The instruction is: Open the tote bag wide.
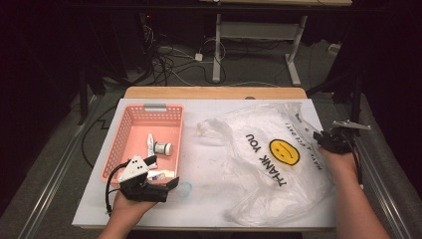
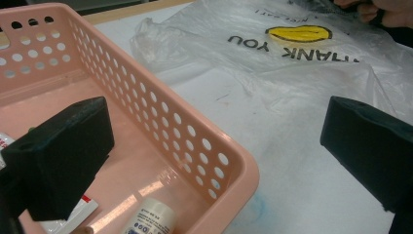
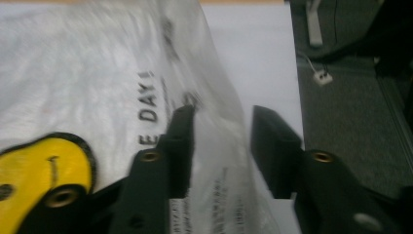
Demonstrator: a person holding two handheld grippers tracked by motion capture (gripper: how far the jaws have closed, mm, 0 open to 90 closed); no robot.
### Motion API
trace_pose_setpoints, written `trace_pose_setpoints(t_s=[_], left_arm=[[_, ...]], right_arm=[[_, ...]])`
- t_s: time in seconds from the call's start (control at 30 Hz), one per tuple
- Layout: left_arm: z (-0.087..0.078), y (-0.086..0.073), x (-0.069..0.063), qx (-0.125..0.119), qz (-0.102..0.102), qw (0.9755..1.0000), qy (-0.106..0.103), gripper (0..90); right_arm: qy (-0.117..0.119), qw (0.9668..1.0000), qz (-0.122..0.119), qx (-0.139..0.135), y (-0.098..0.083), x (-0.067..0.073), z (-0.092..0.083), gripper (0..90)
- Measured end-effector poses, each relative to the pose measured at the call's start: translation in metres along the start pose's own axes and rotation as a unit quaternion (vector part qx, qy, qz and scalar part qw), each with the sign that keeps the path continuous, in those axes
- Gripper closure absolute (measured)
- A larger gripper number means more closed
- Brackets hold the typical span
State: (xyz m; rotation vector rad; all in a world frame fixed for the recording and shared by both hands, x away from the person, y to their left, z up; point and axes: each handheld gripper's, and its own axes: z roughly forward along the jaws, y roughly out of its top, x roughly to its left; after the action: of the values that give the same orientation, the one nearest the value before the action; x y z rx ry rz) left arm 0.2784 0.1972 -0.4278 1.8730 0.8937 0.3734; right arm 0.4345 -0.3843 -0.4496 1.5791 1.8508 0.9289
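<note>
A translucent white plastic bag (image 1: 259, 159) printed with "THANK YOU" and a yellow smiley lies spread over the right half of the table. My right gripper (image 1: 326, 139) is at the bag's right edge. In the right gripper view its jaws (image 3: 221, 141) stand apart, with the edge of the bag (image 3: 73, 73) running between them, not pinched. My left gripper (image 1: 161, 173) is open at the near right corner of a pink perforated basket (image 1: 127, 129). In the left gripper view one jaw hangs over the basket (image 2: 234, 165), the other over the table, with nothing held.
In the basket lie a small white jar (image 1: 162, 148), a white tube (image 1: 149, 144) and a white bottle (image 2: 151, 217). A faint blue mark (image 2: 255, 207) shows on the white tabletop (image 1: 209, 164). The table's right edge (image 3: 292, 73) is close to my right gripper, with dark floor and cables beyond.
</note>
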Motion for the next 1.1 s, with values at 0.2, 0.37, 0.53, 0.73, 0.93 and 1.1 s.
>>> trace_pose_setpoints(t_s=[0.2,0.37,0.53,0.73,0.93,1.1], left_arm=[[-0.001,0.000,0.002,-0.003,-0.006,1.0000,0.000,0.0],[0.001,-0.002,0.004,-0.001,-0.010,1.0000,0.002,0.0],[-0.001,-0.003,0.002,-0.005,-0.007,0.9999,0.009,0.0],[-0.001,-0.003,0.004,-0.002,-0.013,0.9999,0.006,0.0],[0.001,-0.003,0.006,0.005,-0.021,0.9997,-0.004,0.0],[-0.002,-0.003,0.005,-0.002,-0.008,0.9999,0.006,0.0]], right_arm=[[0.051,0.9971,-0.035,-0.044,0.001,0.019,-0.039,41.9],[0.097,0.9901,-0.077,-0.067,-0.019,0.048,-0.062,30.1],[0.131,0.9848,-0.088,-0.073,-0.040,0.069,-0.073,21.5],[0.161,0.9782,-0.115,-0.064,-0.051,0.090,-0.079,11.6],[0.168,0.9751,-0.135,-0.051,-0.059,0.110,-0.074,0.2],[0.179,0.9711,-0.151,-0.046,-0.061,0.123,-0.068,0.2]])
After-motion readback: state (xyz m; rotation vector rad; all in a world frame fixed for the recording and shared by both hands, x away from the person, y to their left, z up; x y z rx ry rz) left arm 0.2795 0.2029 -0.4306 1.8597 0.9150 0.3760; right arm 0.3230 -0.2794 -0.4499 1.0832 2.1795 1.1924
